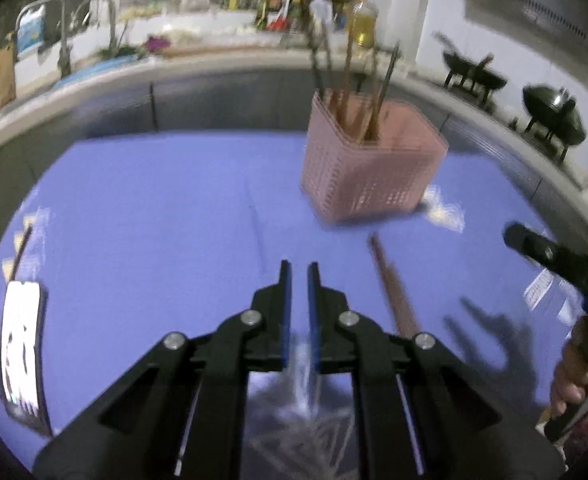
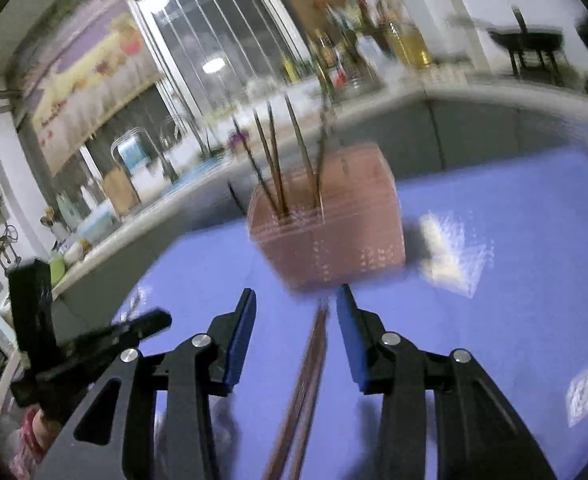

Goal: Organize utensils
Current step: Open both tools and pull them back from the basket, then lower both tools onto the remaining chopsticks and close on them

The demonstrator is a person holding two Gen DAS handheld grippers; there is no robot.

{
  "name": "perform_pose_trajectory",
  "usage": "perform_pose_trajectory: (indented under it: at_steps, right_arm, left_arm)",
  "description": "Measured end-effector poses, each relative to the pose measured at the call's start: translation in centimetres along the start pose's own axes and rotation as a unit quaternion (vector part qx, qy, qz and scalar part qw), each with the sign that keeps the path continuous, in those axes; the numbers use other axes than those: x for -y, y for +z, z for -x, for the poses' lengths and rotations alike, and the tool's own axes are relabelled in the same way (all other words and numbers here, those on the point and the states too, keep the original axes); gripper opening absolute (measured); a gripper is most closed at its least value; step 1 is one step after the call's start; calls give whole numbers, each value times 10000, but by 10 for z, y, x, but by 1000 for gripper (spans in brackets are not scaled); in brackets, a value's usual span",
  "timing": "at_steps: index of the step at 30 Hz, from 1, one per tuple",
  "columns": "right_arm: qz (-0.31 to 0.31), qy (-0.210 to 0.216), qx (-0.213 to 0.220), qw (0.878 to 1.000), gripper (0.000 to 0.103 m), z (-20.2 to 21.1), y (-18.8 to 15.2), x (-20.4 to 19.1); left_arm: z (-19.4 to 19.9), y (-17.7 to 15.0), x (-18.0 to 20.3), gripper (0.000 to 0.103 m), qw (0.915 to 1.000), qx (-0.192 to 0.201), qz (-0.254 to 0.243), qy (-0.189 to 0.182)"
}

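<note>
In the left wrist view your left claw (image 1: 299, 270) is sitting nearly closed and empty; brown chopsticks (image 1: 393, 284) are lying blurred just right of it. In the right wrist view your right claw (image 2: 294, 300) is standing partly open, the chopsticks (image 2: 305, 380) lying untouched between its jaws, the pink basket (image 2: 333, 240) just beyond.

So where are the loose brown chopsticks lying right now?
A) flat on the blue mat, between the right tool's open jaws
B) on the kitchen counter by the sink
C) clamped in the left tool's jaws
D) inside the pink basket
A: the chopsticks lie on the blue mat between the right gripper jaws, short of the pink basket.
</note>
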State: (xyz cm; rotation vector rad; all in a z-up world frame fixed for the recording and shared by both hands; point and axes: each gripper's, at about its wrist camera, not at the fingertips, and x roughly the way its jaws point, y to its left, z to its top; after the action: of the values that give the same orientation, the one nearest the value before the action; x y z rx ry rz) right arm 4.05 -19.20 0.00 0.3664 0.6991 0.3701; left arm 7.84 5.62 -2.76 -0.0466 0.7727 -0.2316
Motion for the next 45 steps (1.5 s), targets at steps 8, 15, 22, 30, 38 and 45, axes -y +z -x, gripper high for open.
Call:
perform_pose_trajectory:
  at_steps: [8,15,22,30,38,45]
  right_arm:
    - [554,-389,-964,9930,18,-13,-72,-9]
    - [1018,-416,-1210,9865,18,-24,-91,-25]
    - [738,-786,-913,9900,18,-11,-80,-8]
    - [402,-634,-902,9931,18,-7,-81,7]
    - [420,-510,-883,9939,18,-9,-79,4]
    - [541,-353,-871,9941,18,-10,-79,-8]
  left_arm:
    - [-9,-48,-4,7,9989,-434,127,-132]
    - [-9,-43,37,7,9969,-511,-203,-558]
    - [-26,-37,74,7,9928,-737,-399,-858]
    - [-62,-36,94,10,9888,-1122,-391,-901]
    - [-67,-36,64,11,9896,-1192,-16,-805]
    - [-58,-30,65,11,9886,-1143,35,-980]
